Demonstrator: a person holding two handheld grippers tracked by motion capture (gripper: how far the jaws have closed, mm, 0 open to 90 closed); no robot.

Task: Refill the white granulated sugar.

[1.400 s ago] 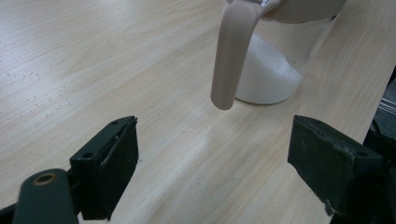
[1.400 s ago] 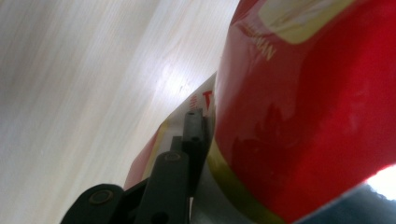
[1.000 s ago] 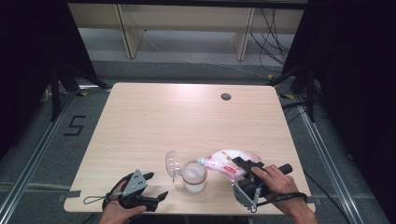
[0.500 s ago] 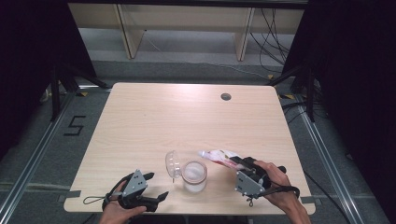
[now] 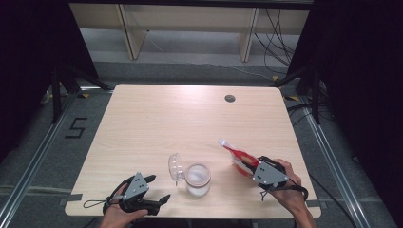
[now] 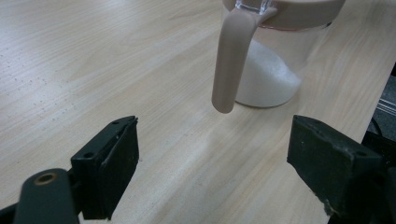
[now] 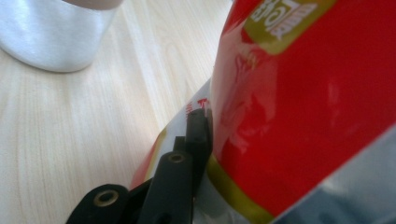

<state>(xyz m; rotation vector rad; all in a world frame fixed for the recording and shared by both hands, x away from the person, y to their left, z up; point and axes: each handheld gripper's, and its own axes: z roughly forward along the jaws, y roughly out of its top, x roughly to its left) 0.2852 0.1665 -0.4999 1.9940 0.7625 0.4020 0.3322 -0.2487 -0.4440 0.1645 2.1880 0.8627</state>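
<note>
A clear jar (image 5: 197,179) with white powder in it stands near the table's front edge, its hinged lid (image 5: 175,167) swung open to the left. In the left gripper view the jar (image 6: 268,70) and its beige clasp (image 6: 229,60) are just ahead of my left gripper (image 6: 215,172), whose jaws stand wide apart with nothing between them. In the high view my left gripper (image 5: 159,189) rests left of the jar. My right gripper (image 5: 254,167) is shut on a red and white pouch (image 5: 239,158) to the right of the jar, with the pouch's tip pointing up and left. The pouch (image 7: 303,102) is very near the right gripper (image 7: 205,130) camera.
The wooden table (image 5: 190,118) has a small dark grommet hole (image 5: 230,98) near its far right. Shelving legs and cables stand on the floor beyond the far edge. Black curtains flank both sides.
My right gripper has drawn the pouch to the right, away from the jar, and tilted it up. The left gripper and the jar have stayed still.
</note>
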